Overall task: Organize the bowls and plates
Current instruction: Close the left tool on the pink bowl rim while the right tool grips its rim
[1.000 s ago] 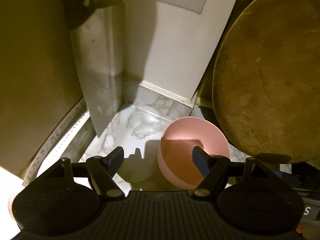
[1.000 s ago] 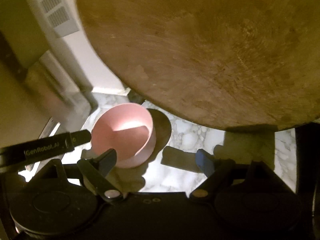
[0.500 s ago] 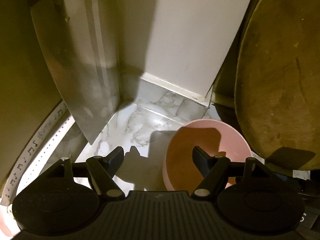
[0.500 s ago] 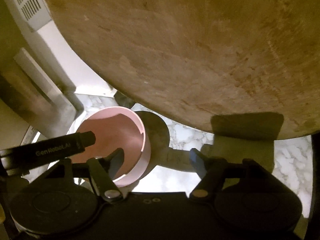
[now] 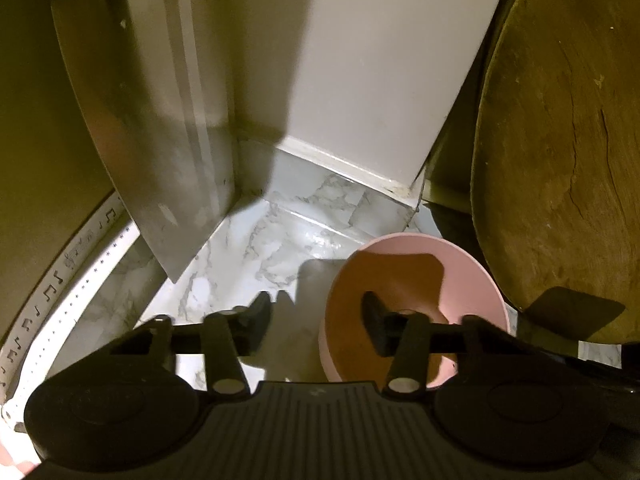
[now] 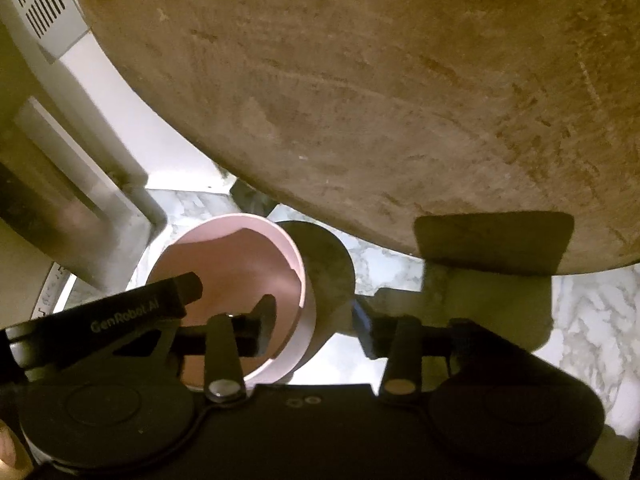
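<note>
A pink bowl (image 5: 416, 280) stands upright on the marble counter (image 5: 248, 252), and it also shows in the right wrist view (image 6: 240, 256). My left gripper (image 5: 316, 320) is open and straddles the bowl's left wall: its right finger is inside the bowl, its left finger outside. My right gripper (image 6: 316, 320) is open and straddles the bowl's right wall, left finger inside, right finger outside. The left gripper's finger (image 6: 152, 308) reaches over the bowl's left rim in the right wrist view.
A large round wooden board (image 6: 380, 92) leans upright just behind and right of the bowl, also seen in the left wrist view (image 5: 560, 152). A white appliance with a vent (image 6: 44, 8) and a metal panel (image 5: 152, 128) close off the back-left corner.
Both grippers have moved down and in toward the bowl. Their jaws have narrowed somewhat, each now standing over one wall of the bowl.
</note>
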The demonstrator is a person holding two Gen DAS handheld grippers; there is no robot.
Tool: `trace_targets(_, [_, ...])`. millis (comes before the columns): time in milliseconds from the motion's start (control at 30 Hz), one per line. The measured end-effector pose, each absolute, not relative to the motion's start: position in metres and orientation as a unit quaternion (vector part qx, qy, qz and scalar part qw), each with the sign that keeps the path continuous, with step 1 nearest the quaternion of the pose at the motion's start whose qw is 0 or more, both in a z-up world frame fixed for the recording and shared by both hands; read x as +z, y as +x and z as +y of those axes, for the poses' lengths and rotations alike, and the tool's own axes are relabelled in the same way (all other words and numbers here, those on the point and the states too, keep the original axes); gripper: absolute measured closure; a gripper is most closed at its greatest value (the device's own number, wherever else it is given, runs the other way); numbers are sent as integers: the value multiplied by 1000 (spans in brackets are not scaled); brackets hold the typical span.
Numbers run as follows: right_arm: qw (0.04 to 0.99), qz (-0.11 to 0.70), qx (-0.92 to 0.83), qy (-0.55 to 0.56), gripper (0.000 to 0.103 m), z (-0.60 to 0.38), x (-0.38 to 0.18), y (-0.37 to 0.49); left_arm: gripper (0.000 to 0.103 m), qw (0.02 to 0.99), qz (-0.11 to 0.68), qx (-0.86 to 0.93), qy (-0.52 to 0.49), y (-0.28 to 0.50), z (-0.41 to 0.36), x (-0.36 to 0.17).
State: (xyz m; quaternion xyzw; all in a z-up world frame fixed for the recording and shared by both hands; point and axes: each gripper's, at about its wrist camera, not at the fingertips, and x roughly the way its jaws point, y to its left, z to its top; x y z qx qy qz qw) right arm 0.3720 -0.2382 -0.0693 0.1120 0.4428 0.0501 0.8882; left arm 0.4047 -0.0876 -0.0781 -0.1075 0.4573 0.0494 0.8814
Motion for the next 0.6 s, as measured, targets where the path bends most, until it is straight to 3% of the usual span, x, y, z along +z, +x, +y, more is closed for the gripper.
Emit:
trace_targets(333, [887,450,42,94,90,-227,-69,375,91,879,459,55,-121,405,-87,-74])
trace_targets(600, [886,455,40,84,94,-219,-68,372,93,876,465,49,-119,402,-86,-71])
